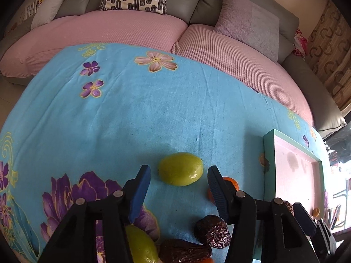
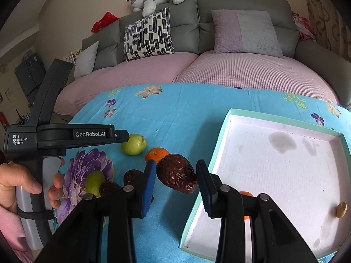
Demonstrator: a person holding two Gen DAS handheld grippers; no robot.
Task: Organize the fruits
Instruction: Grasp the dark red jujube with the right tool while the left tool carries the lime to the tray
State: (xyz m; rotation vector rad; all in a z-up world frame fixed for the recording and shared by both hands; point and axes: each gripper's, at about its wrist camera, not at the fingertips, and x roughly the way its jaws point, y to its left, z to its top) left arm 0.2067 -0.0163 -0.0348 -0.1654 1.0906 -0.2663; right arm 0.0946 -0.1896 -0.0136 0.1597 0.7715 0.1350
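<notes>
My left gripper (image 1: 178,175) hangs open over the blue flowered cloth (image 1: 131,120). A green fruit (image 1: 179,168) lies just ahead between its blue fingertips, and neither pad touches it. An orange (image 1: 232,180) peeks out behind the right finger. Two dark brown dates (image 1: 212,232) and a second green fruit (image 1: 140,245) lie under the gripper. My right gripper (image 2: 176,180) is shut on a large brown date (image 2: 177,175), held above the cloth beside the tray's left rim (image 2: 217,153). In that view the left gripper (image 2: 127,137) hovers over the green fruit (image 2: 133,144).
The teal-rimmed white tray (image 1: 268,164) sits on the right; an orange (image 2: 246,194) and a small tan piece (image 2: 341,209) lie in it. A hand (image 2: 19,182) grips the left tool. A grey sofa with pink covers (image 2: 241,72) and cushions stands behind the table.
</notes>
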